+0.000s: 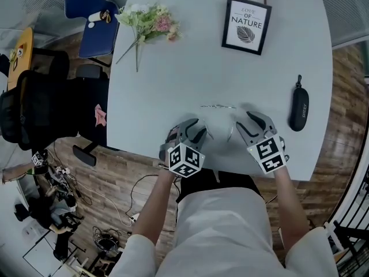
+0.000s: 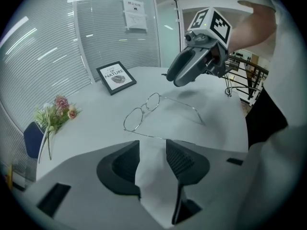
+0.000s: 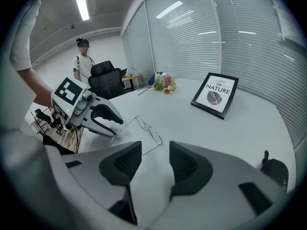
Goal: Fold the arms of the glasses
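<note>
Thin wire-framed glasses lie on the white table with both arms spread open toward me. My left gripper hovers at the end of the left arm, and my right gripper at the end of the right arm. In the left gripper view the glasses lie just ahead and one thin arm runs across right in front of the jaw tips of the left gripper. In the right gripper view the other arm of the glasses reaches the gap of the right gripper. Both stand open, pressing on nothing.
A framed "Love of Nature" print and a bunch of flowers sit at the table's far side. A black glasses case lies at the right. Chairs stand off the left edge. A person stands in the background.
</note>
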Demonstrator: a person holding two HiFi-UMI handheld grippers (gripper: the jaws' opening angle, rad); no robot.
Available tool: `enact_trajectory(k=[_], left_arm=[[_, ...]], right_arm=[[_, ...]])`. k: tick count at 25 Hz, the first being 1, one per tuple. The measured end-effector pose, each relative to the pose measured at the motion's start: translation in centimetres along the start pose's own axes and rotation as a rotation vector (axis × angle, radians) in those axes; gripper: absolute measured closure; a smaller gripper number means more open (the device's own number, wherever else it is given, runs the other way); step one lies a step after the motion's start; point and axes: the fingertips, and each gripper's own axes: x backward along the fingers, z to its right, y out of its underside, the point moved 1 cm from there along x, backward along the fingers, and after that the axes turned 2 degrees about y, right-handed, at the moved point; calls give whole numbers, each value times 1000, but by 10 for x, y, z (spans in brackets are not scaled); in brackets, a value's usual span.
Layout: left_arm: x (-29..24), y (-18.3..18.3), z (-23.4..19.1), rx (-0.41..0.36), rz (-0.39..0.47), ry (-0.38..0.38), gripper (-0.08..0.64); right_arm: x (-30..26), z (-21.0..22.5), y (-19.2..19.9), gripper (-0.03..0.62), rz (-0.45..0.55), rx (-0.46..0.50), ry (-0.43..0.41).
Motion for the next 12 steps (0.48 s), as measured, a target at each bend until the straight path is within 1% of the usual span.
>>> enact_trajectory(k=[7,12], left_arm=[[-5,-8,-2,27,11,-7,370],[-7,-11,-3,12,13,-2,325]], right_arm=[[-2,-4,6,408,-15,5,-13],[-4,-6,6,410,-20,7,-22]])
